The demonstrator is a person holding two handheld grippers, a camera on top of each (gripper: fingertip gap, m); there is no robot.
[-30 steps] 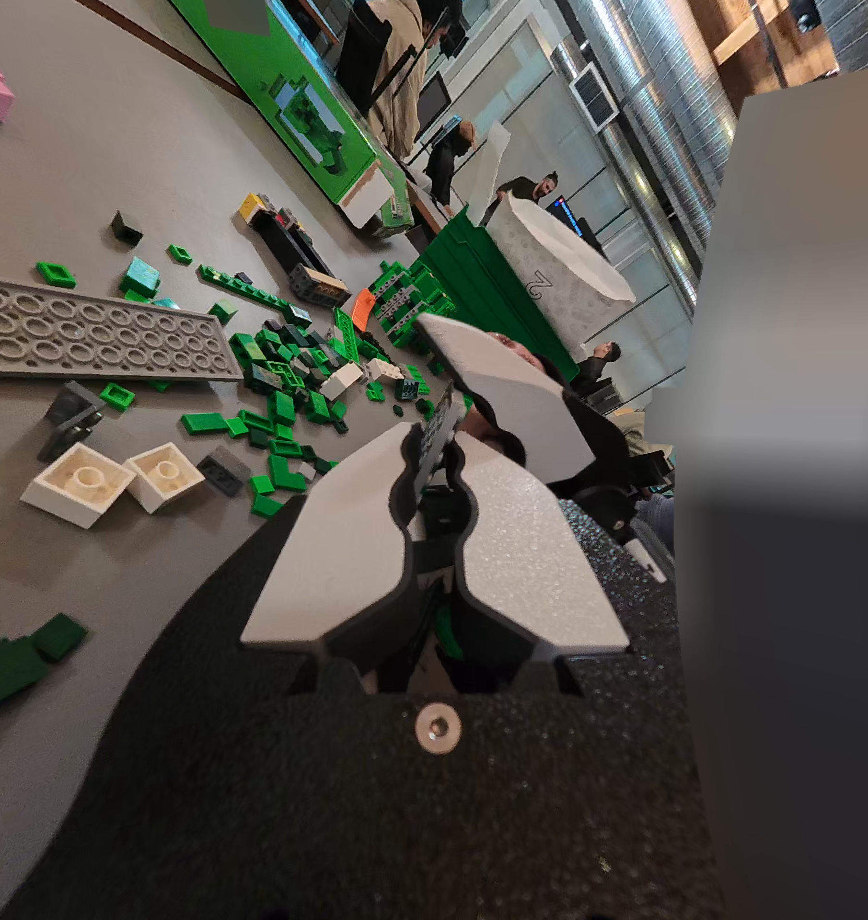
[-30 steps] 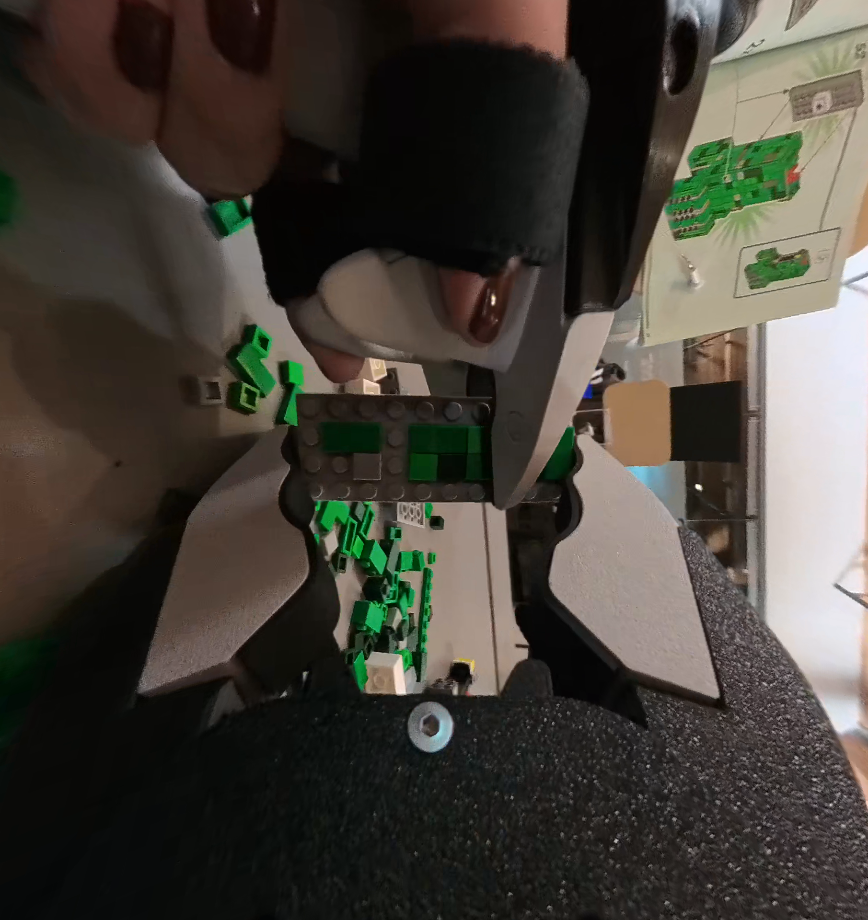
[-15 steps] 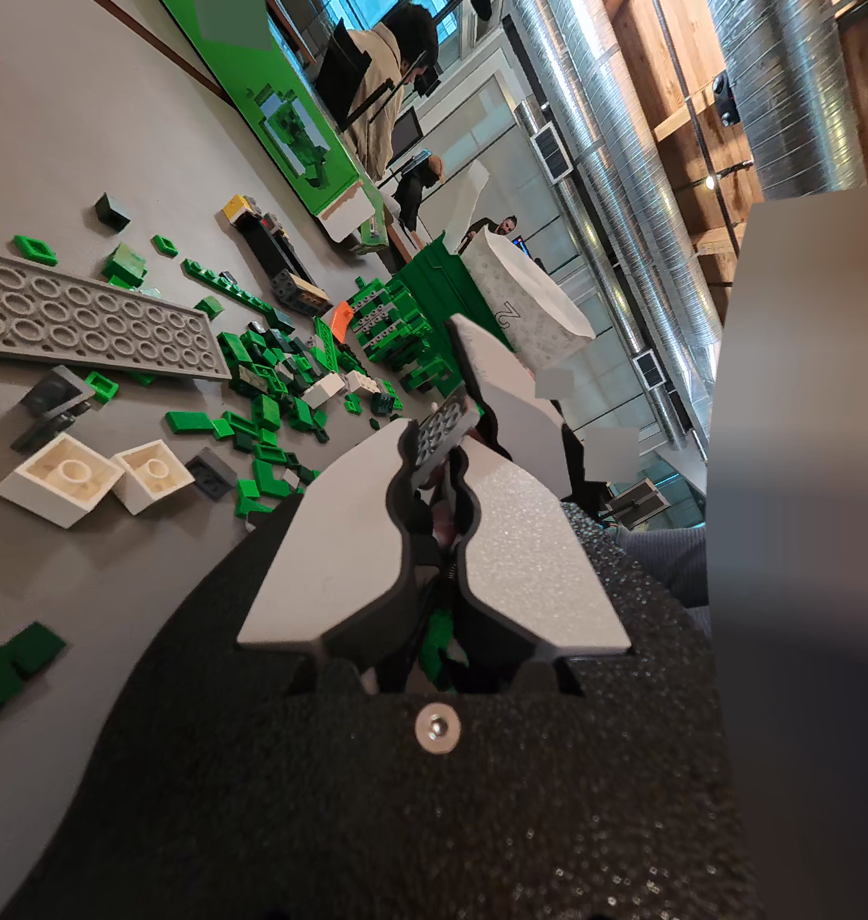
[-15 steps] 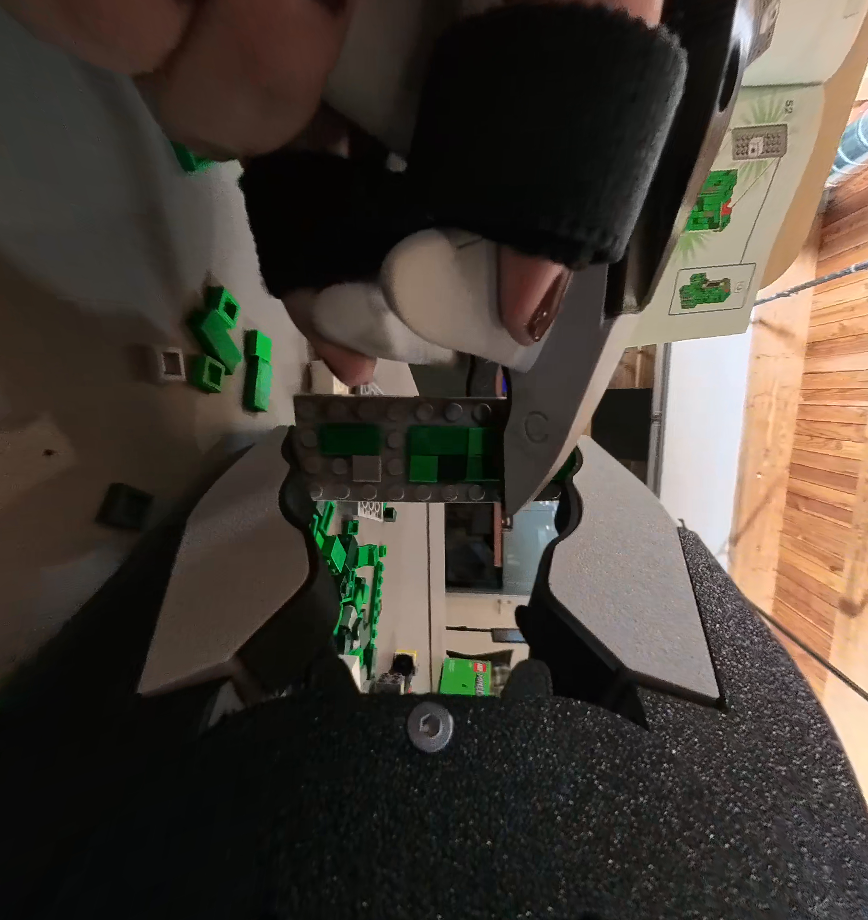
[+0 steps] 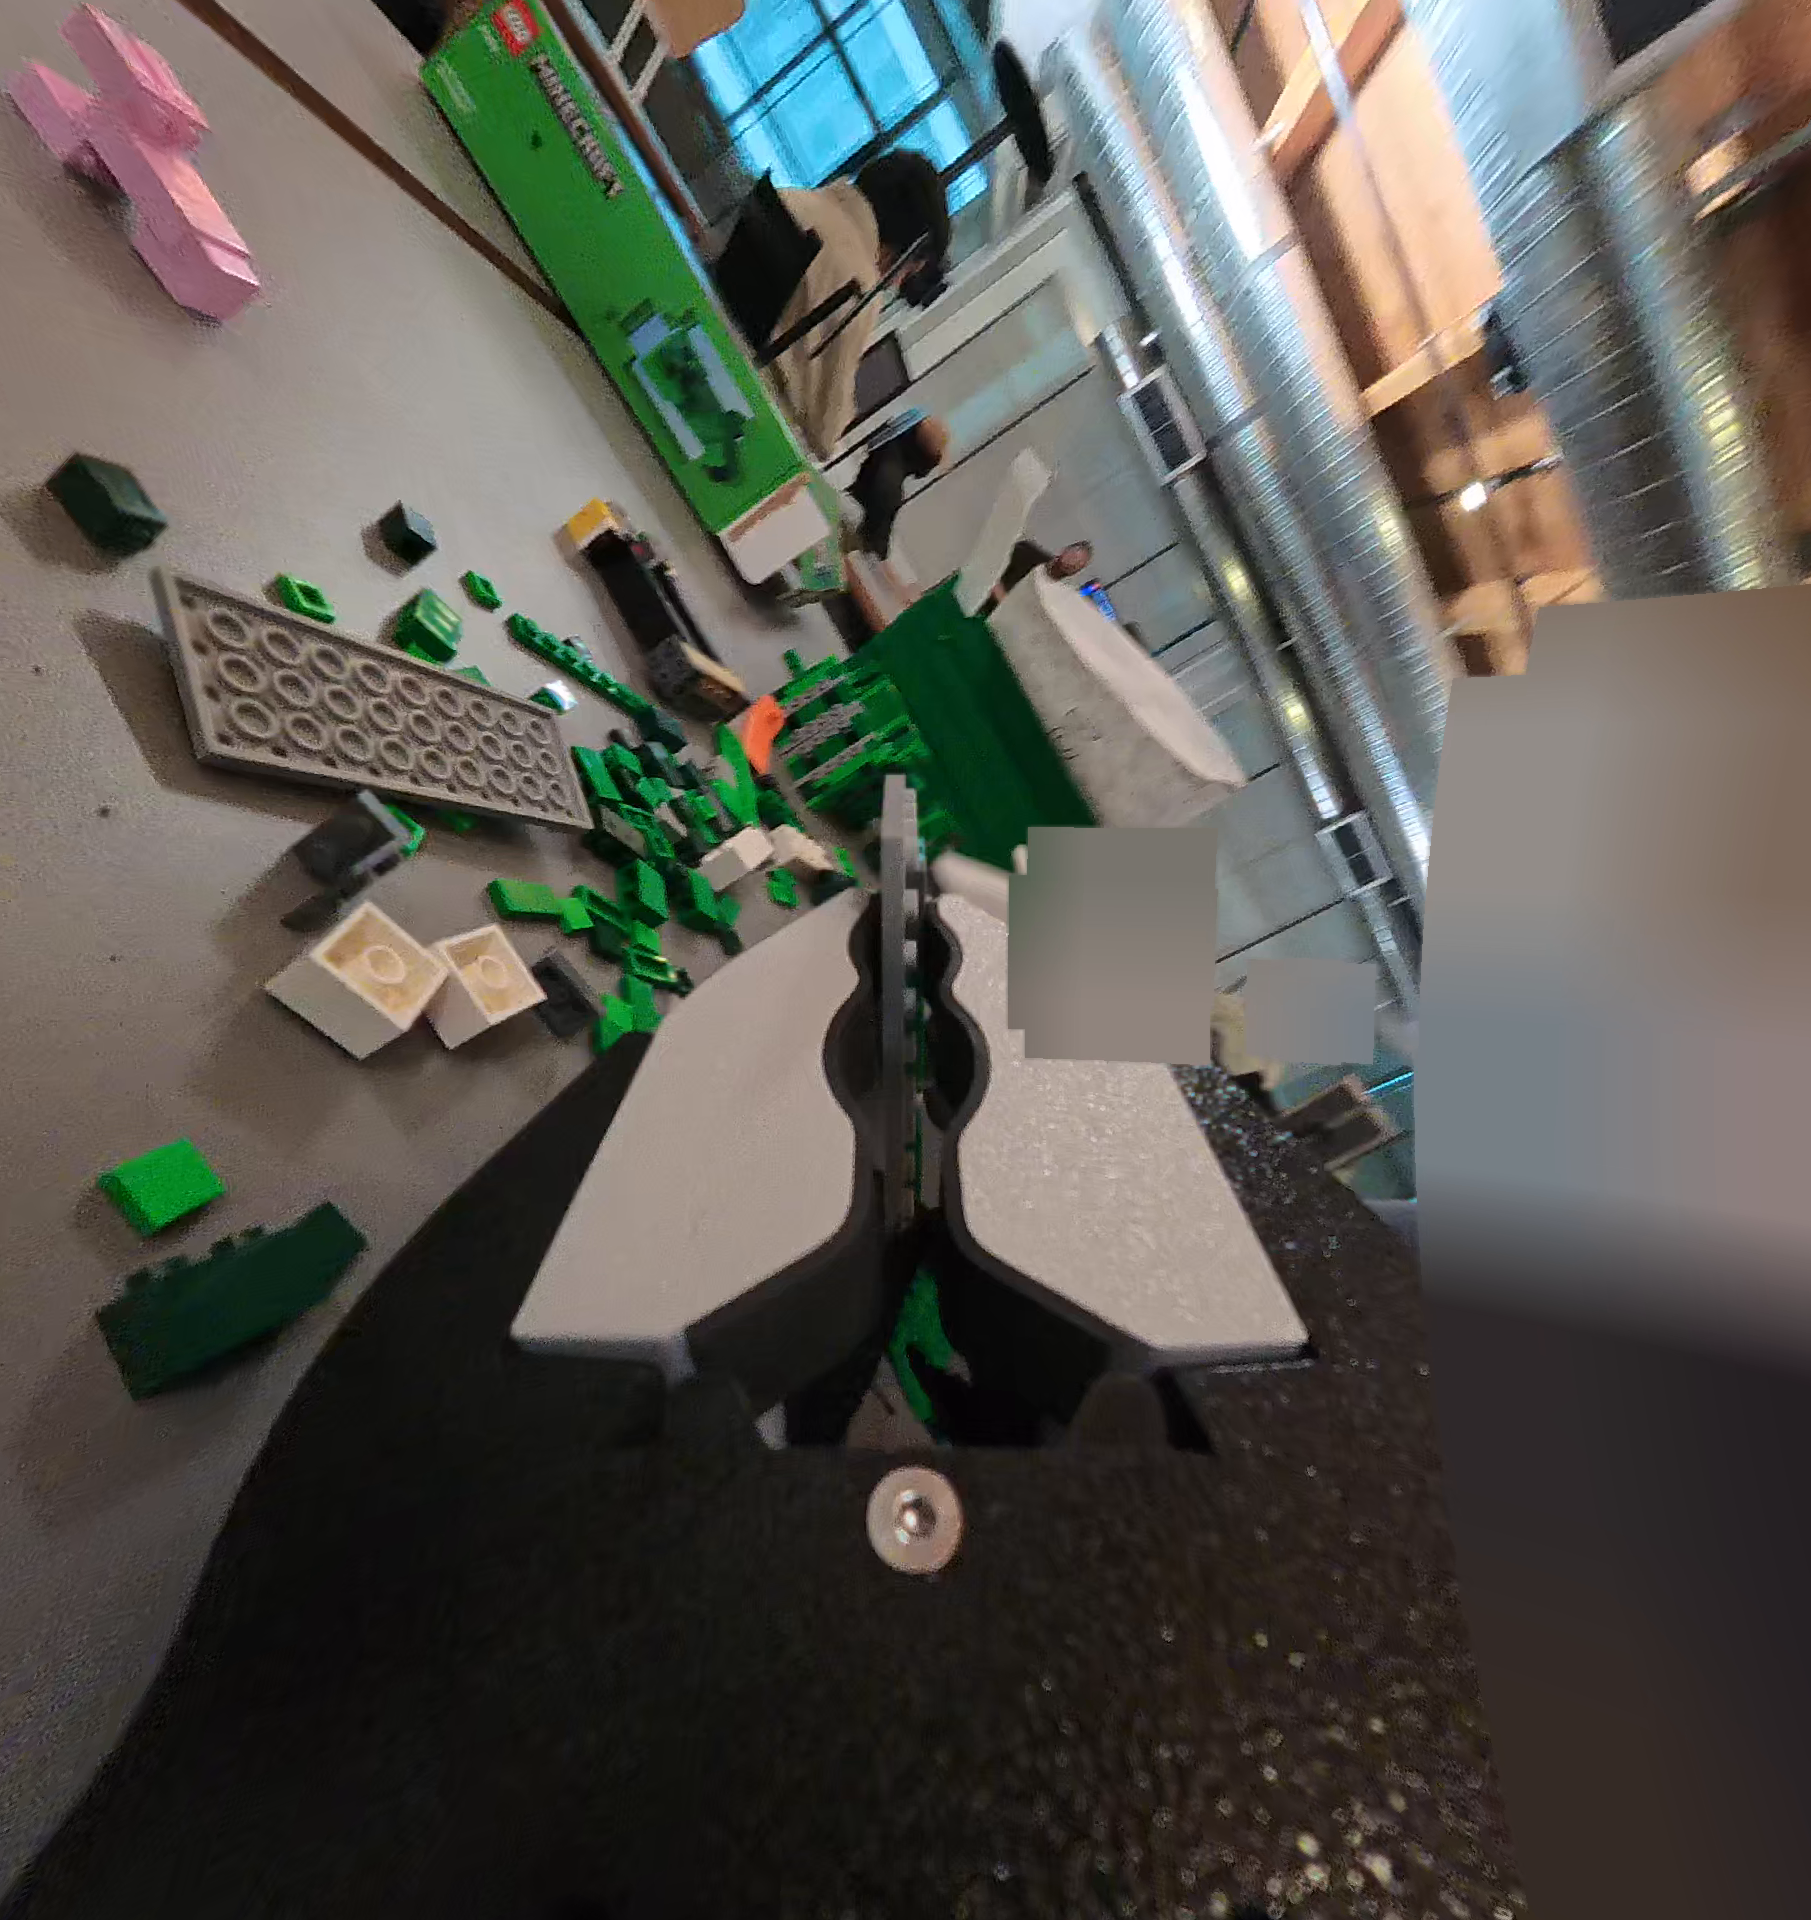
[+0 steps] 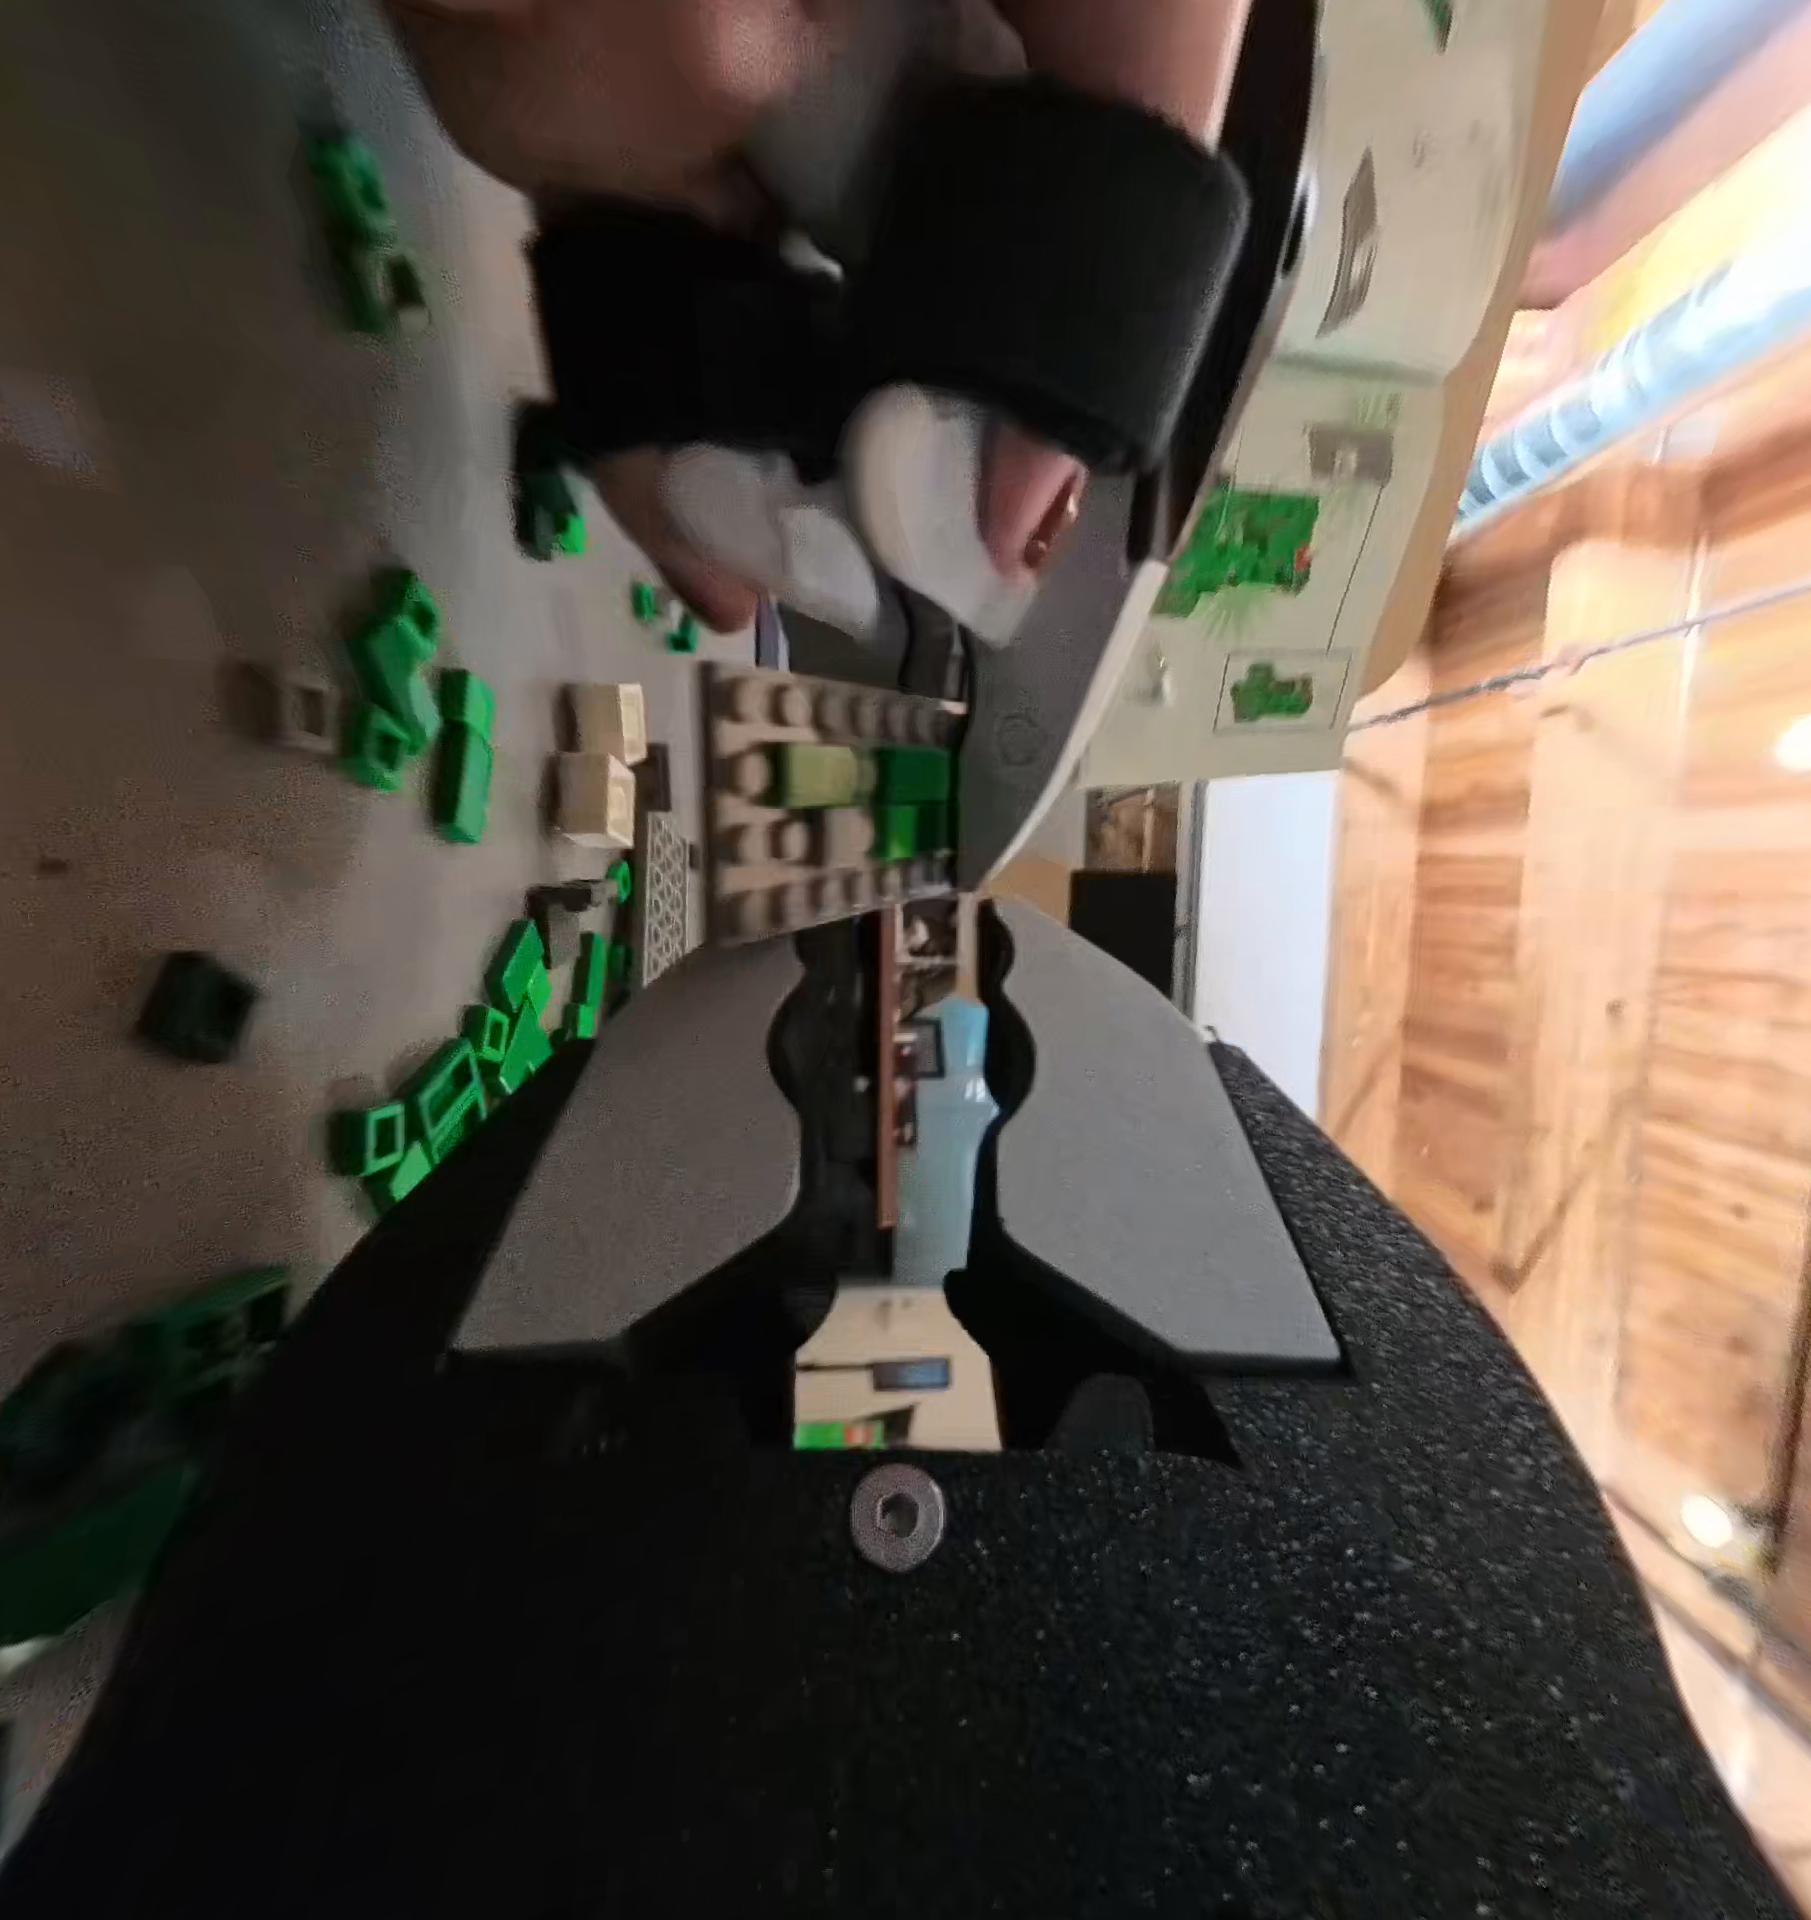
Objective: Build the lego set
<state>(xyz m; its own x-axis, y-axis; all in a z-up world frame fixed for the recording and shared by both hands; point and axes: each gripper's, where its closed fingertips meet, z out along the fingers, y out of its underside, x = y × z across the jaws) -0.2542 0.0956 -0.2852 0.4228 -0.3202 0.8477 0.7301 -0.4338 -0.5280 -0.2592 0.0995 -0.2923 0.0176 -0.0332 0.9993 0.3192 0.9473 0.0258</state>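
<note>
On my left wrist camera, my left gripper (image 5: 903, 914) is pinching a thin dark grey plate (image 5: 896, 997) edge-on between its fingers, the plate standing upright in the narrow gap and sticking out past the tips. Below and to the left lies the grey table (image 5: 288, 395), scattered with pieces: a long light grey plate (image 5: 361, 707) lying flat with its underside rings showing, two white bricks (image 5: 402, 982) side by side just in front of it, a loose heap of small green pieces (image 5: 662, 831) beyond them, a bright green tile (image 5: 161, 1184) and a dark green brick (image 5: 226, 1299) near the lower left, and a pink block shape (image 5: 142, 177) far up at the corner. A long green box (image 5: 620, 270) lies along the far edge of the table. On my right wrist camera, which is blurred, my right gripper (image 6: 885, 935) has its fingers spread with a clear gap between them and nothing held in it. Just past its tips the same dark grey plate (image 6: 828, 810) shows face-on, studs toward me, with a few green pieces (image 6: 880, 790) fixed on it, and the other gripper's grey finger covers its right end, with a strapped hand (image 6: 880, 364) above it. An open instruction booklet (image 6: 1285, 582) sits behind, to the right of that hand. Green pieces lie strewn on the table to the left.
</note>
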